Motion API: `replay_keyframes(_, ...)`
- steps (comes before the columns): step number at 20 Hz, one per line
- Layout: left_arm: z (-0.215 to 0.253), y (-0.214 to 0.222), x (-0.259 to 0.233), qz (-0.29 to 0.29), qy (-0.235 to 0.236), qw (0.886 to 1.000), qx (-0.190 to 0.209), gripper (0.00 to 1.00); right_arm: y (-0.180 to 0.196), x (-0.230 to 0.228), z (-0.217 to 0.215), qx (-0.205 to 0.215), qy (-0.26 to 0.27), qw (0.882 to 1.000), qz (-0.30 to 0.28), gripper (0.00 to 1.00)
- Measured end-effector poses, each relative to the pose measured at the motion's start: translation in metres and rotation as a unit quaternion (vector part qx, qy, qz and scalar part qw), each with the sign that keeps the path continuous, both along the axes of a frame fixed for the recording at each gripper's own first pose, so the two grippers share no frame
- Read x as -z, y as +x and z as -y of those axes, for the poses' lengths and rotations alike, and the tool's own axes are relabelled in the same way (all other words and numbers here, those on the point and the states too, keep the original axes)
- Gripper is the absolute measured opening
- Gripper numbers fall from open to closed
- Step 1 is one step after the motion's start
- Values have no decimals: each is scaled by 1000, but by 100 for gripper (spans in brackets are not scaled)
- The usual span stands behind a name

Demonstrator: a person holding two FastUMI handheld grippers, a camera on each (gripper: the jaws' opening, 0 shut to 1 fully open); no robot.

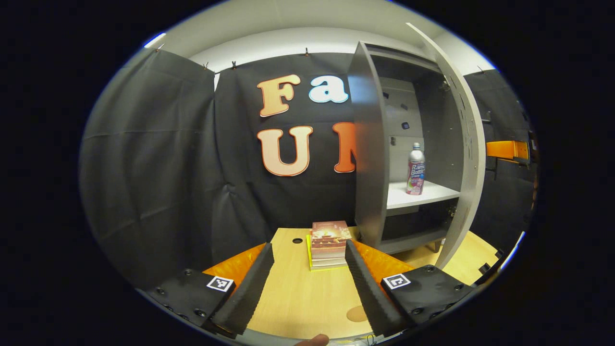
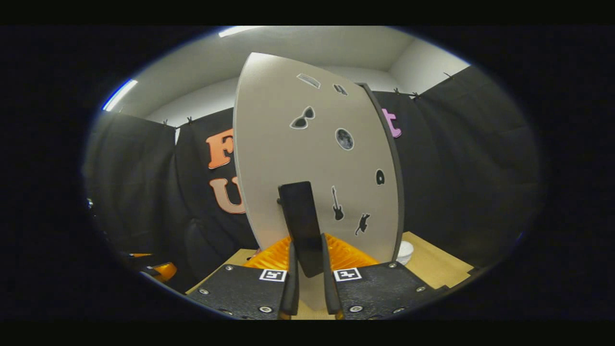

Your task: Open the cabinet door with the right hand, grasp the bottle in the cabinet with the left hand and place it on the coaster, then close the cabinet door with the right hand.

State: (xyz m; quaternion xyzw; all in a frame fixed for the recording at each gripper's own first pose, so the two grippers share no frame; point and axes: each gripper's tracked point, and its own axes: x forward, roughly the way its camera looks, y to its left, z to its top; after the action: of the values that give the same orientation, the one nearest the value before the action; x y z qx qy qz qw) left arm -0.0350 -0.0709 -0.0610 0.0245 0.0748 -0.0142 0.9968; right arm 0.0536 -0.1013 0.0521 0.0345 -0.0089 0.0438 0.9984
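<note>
Standing upright on the cabinet's pale shelf, the bottle [image 1: 416, 169] sits ahead of and to the right of the left gripper [image 1: 310, 283], whose fingers are spread wide with nothing between them. The cabinet door [image 2: 317, 163] is swung open, likely so the shelf can be reached; the right gripper [image 2: 310, 274] has both fingers clamped on its dark handle [image 2: 301, 226]. A stack of books [image 1: 329, 244] rests on the wooden table [image 1: 298, 298] between the left fingers, dark cloth walls behind
</note>
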Motion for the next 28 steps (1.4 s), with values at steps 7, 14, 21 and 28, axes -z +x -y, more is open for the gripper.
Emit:
replay_keyframes(7,67,-23,8,-12,7,1000,21,97,-37,-6,85,26,2,1000,2,17)
replay_keyframes(14,115,-32,12,-18,0,999,34,97,-53,-14,157,50,-24,998,8,5)
replay_keyframes(21,134,-34,16,-26,-4,999,20,96,-60,-19,226,57,-31,998,0,8)
replay_keyframes(28,147,-37,11,-22,4,1000,10,97,-83,-28,247,37,-34,999,-3,0)
